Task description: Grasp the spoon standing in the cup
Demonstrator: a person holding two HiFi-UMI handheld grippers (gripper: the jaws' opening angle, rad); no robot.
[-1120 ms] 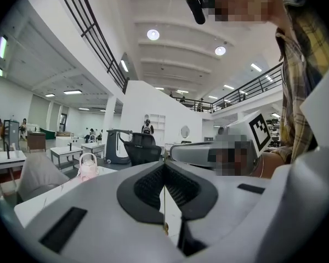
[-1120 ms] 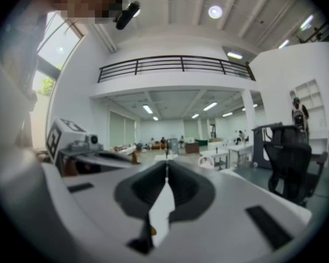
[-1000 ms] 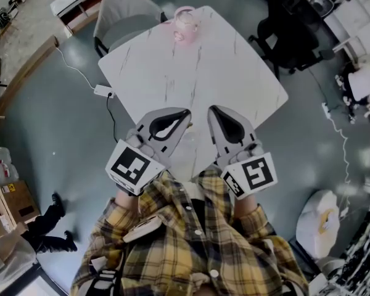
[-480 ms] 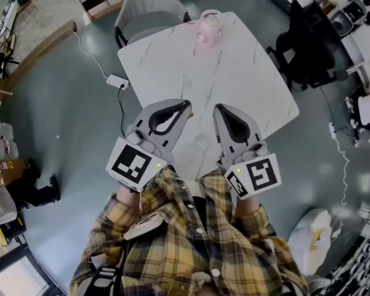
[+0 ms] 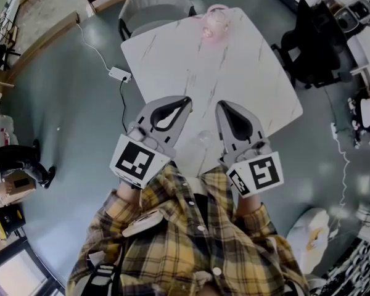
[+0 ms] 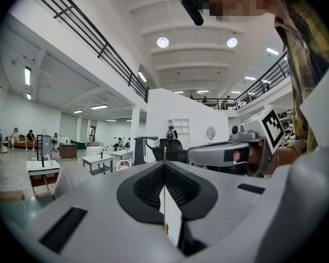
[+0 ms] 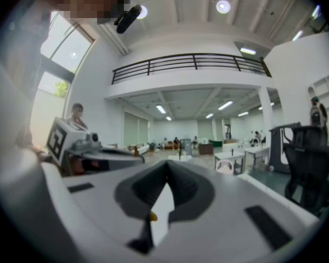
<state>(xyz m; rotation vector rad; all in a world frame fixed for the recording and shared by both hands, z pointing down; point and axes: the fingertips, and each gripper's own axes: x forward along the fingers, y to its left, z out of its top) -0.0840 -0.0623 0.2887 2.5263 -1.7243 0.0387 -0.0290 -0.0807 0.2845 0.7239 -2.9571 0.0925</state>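
A pink cup (image 5: 216, 22) stands at the far edge of the white marble table (image 5: 246, 79); at this distance I cannot make out the spoon in it. My left gripper (image 5: 186, 101) and right gripper (image 5: 221, 104) are held side by side over the table's near part, well short of the cup. Both are shut, with nothing between their jaws. In the left gripper view the left gripper (image 6: 164, 163) points level across the table and a thin upright line, perhaps the spoon (image 6: 164, 152), shows just above its tips. The right gripper (image 7: 166, 176) also points level, and the cup is hidden there.
A grey chair (image 5: 155, 2) stands behind the table's far side and a black office chair (image 5: 309, 42) to its right. A power strip with a cable (image 5: 119, 74) lies on the floor at the left. A small clear thing (image 5: 203, 138) sits on the table between the grippers.
The head view has swung, so the table and cup now lie further right in the picture. Both grippers have stayed shut and side by side over the table's near part.
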